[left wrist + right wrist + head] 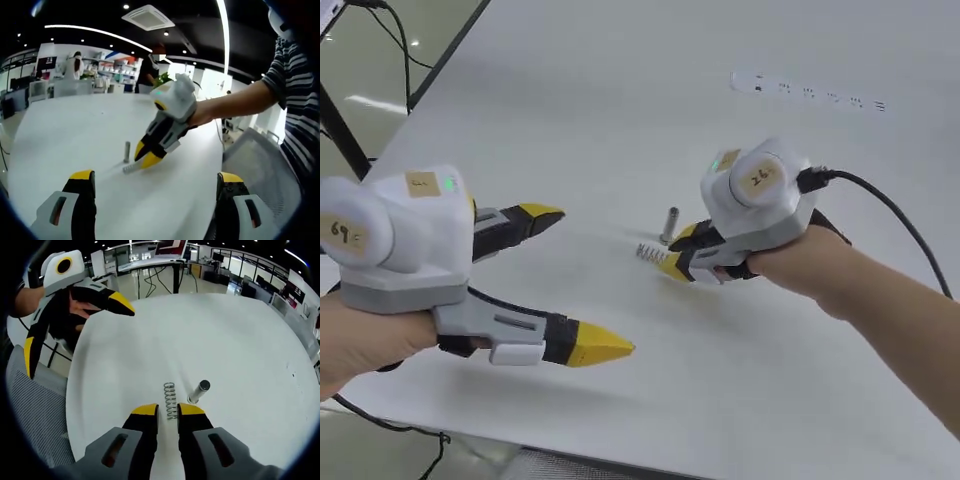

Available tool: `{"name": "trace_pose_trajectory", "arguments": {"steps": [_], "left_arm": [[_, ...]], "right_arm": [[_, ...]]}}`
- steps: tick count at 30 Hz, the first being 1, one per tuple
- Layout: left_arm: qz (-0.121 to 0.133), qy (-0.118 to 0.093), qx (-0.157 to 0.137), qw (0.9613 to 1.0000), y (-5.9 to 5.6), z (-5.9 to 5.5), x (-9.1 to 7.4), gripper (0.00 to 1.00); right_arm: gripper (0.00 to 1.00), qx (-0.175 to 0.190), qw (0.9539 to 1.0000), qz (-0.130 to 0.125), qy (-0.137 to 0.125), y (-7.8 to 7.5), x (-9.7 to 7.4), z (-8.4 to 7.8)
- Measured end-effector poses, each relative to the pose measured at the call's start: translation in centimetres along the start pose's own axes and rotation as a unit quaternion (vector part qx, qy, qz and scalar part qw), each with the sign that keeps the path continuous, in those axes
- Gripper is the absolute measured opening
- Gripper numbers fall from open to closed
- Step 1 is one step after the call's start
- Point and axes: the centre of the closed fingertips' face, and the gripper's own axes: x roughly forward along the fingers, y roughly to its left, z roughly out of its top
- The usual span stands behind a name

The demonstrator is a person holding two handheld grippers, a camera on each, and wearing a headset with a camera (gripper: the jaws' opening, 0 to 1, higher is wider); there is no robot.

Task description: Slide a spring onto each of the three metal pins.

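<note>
The right hand-held gripper [169, 410] has its yellow-tipped jaws drawn close, with the near end of a small coiled steel spring [170, 396] between them. I cannot tell whether they pinch it. The spring lies flat on the white bench [235, 330], and a short upright metal pin [199, 391] stands just beside it. The left hand-held gripper [156, 176] gapes wide and empty by the bench's near edge, well apart.

Two yellow-tipped jaws of the left gripper [156, 176] rise wide apart over a white table [65, 130]. From the right, a hand [201, 113] holds the right gripper [145, 154], its jaws pinching one end of a spring [130, 168] lying beside an upright metal pin [127, 151].
</note>
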Motion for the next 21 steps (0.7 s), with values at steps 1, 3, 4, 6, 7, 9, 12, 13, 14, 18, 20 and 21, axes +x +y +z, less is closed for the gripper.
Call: {"name": "trace_pose_trajectory", "arguments": {"steps": [1, 3, 4, 6, 7, 9, 12, 13, 14, 18, 20, 21], "left_arm": [[0.0, -0.001, 0.0, 1.0, 0.0, 0.0, -0.1, 0.98], [0.003, -0.003, -0.003, 1.0, 0.1, 0.0, -0.2, 0.98], [0.003, -0.004, -0.004, 1.0, 0.1, 0.0, -0.3, 0.98], [0.004, -0.003, -0.005, 1.0, 0.2, -0.1, -0.4, 0.98], [0.004, -0.002, -0.006, 1.0, 0.2, -0.2, -0.5, 0.98], [0.005, -0.002, -0.005, 1.0, 0.2, -0.3, -0.6, 0.98], [0.008, -0.001, -0.008, 0.9999, 0.2, -0.4, -0.8, 0.98], [0.009, 0.0, -0.009, 0.9999, 0.3, -0.4, -0.8, 0.98], [0.01, 0.0, -0.008, 0.9999, 0.3, -0.5, -0.8, 0.98], [0.009, 0.002, -0.007, 0.9999, 0.3, -0.5, -0.7, 0.98], [0.009, 0.002, -0.006, 0.9999, 0.3, -0.4, -0.6, 0.98], [0.009, 0.002, -0.006, 0.9999, 0.2, -0.3, -0.5, 0.98]], "right_arm": [[0.12, 0.0, 1.0, -0.004, 0.003, -0.1, 0.1, -0.1], [0.12, 0.0, 1.0, -0.005, 0.007, -0.3, 0.4, -0.4], [0.12, 0.002, 1.0, -0.005, 0.007, -0.3, 0.5, -0.5], [0.1, 0.005, 0.9999, -0.007, 0.008, -0.3, 0.6, -0.7], [0.1, 0.006, 0.9999, -0.007, 0.01, -0.3, 0.7, -0.9], [0.09, 0.006, 0.9999, -0.009, 0.012, -0.3, 0.9, -1.2], [0.08, 0.008, 0.9999, -0.01, 0.007, -0.3, 0.9, -1.3], [0.08, 0.009, 0.9999, -0.01, 0.005, -0.3, 1.0, -1.3], [0.08, 0.007, 0.9999, -0.01, 0.003, -0.2, 0.9, -1.2], [0.08, -0.005, 0.9999, -0.015, 0.001, -0.2, 0.7, -1.2], [0.08, -0.01, 0.9999, -0.011, -0.004, 0.2, 0.4, -0.9], [0.08, -0.015, 0.9998, -0.011, -0.008, 0.2, 0.1, -0.7]]}}
